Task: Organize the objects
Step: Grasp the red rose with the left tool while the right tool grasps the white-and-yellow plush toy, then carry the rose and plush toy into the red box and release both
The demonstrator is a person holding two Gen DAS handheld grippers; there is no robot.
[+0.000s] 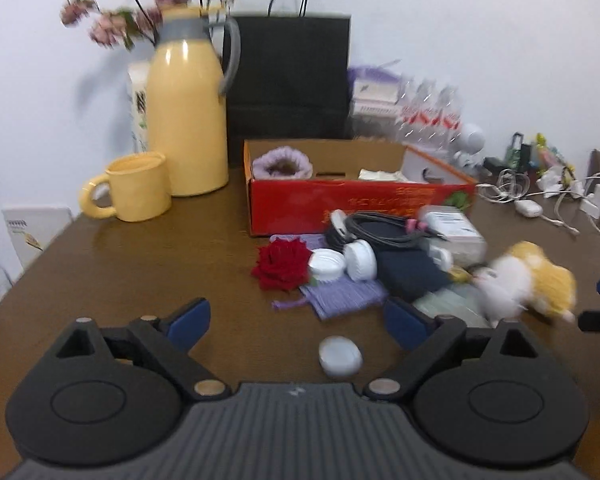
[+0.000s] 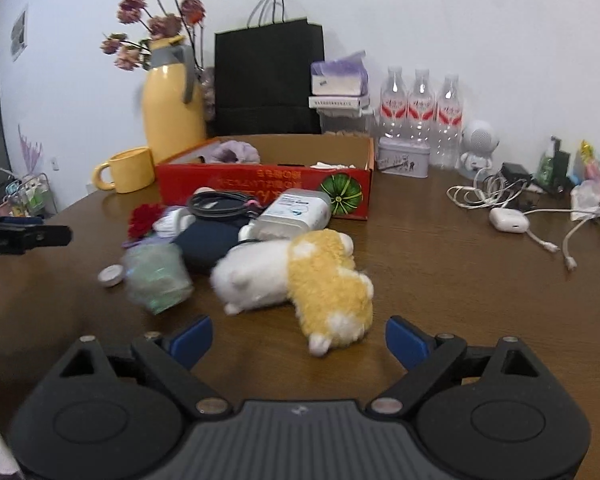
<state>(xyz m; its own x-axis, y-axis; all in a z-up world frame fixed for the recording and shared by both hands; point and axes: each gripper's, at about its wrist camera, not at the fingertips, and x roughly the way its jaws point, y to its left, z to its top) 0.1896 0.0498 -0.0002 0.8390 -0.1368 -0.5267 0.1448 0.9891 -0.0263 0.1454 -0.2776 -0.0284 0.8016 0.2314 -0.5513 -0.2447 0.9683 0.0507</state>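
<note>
White cap (image 1: 339,355) between open left hand-held gripper (image 1: 298,324).

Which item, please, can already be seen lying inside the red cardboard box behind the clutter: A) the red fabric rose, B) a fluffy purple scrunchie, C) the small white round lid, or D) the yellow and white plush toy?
B: a fluffy purple scrunchie lies in the left end of the red cardboard box, while the rose, plush toy and round lid are out on the table.
</note>
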